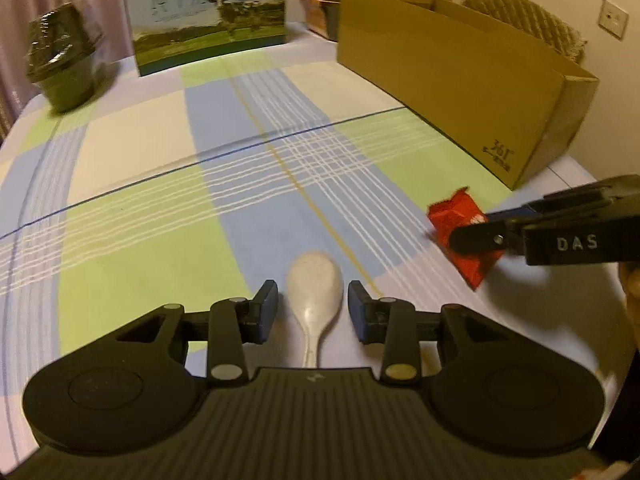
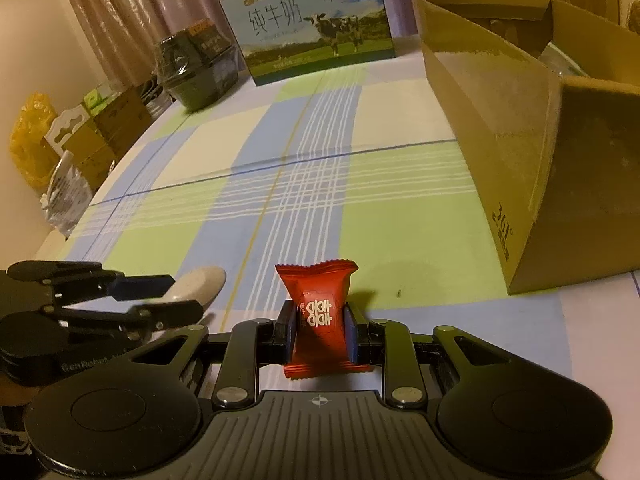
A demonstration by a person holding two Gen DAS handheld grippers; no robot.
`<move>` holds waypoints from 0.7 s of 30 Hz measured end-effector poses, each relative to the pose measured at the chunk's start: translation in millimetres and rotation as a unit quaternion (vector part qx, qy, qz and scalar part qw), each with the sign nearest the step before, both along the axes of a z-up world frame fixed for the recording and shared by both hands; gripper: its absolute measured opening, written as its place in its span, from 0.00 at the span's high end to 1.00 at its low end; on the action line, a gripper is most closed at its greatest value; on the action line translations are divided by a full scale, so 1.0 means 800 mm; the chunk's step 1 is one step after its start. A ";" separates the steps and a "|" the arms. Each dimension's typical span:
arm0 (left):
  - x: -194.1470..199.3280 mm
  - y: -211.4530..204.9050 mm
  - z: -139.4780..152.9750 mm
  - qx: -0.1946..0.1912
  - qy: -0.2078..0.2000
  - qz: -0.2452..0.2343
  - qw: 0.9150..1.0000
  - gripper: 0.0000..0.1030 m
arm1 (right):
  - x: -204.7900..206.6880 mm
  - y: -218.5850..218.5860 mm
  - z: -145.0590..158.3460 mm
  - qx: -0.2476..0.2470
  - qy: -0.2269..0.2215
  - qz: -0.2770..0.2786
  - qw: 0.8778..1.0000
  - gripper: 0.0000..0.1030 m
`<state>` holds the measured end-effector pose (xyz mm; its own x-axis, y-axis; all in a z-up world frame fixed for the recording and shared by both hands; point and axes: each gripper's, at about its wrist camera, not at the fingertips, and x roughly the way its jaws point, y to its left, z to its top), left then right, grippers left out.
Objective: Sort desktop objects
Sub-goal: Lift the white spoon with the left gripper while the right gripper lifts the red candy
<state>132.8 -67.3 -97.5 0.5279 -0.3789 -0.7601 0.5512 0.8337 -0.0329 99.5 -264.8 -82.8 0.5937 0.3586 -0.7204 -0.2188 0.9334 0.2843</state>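
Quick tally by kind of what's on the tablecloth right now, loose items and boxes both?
Spoon: 1
Red candy packet: 1
Open cardboard box: 1
Milk carton box: 1
Dark wrapped tub: 1
Total: 5

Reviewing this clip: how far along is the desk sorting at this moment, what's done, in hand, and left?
Done: cannot confirm; something lies inside the cardboard box, but it is unclear what. In hand: the right gripper is shut on the red candy packet, beside that box. The left gripper is open, its fingers either side of the white spoon on the tablecloth, not yet closed. Left: place the packet, grasp and sort the spoon.
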 end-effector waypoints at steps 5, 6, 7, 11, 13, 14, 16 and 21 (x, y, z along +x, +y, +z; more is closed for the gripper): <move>-0.008 -0.008 -0.011 0.025 -0.034 -0.020 0.999 0.68 | -0.004 0.004 -0.004 0.003 -0.014 -0.008 1.000 0.79; -0.008 -0.008 -0.012 0.023 -0.032 -0.020 0.999 0.68 | -0.004 0.005 -0.004 0.002 -0.016 -0.008 1.000 0.79; -0.008 -0.008 -0.013 0.020 -0.033 -0.020 0.999 0.68 | -0.005 0.006 -0.004 0.000 -0.019 -0.006 1.000 0.79; -0.006 -0.010 -0.013 0.015 -0.031 -0.019 0.999 0.74 | -0.010 0.012 -0.006 -0.017 -0.034 0.000 0.999 0.79; -0.007 -0.010 -0.012 0.014 -0.033 -0.018 0.999 0.74 | -0.012 0.015 -0.008 -0.023 -0.040 0.000 0.999 0.79; -0.008 -0.010 -0.011 0.012 -0.034 -0.018 0.999 0.74 | -0.013 0.016 -0.008 -0.027 -0.043 0.002 0.999 0.79; -0.011 -0.009 -0.009 0.005 -0.036 -0.017 0.999 0.74 | -0.014 0.018 -0.007 -0.034 -0.047 0.006 0.998 0.78; -0.012 -0.002 0.001 -0.011 -0.046 -0.001 0.999 0.74 | -0.014 0.021 -0.011 -0.053 -0.050 0.010 0.997 0.66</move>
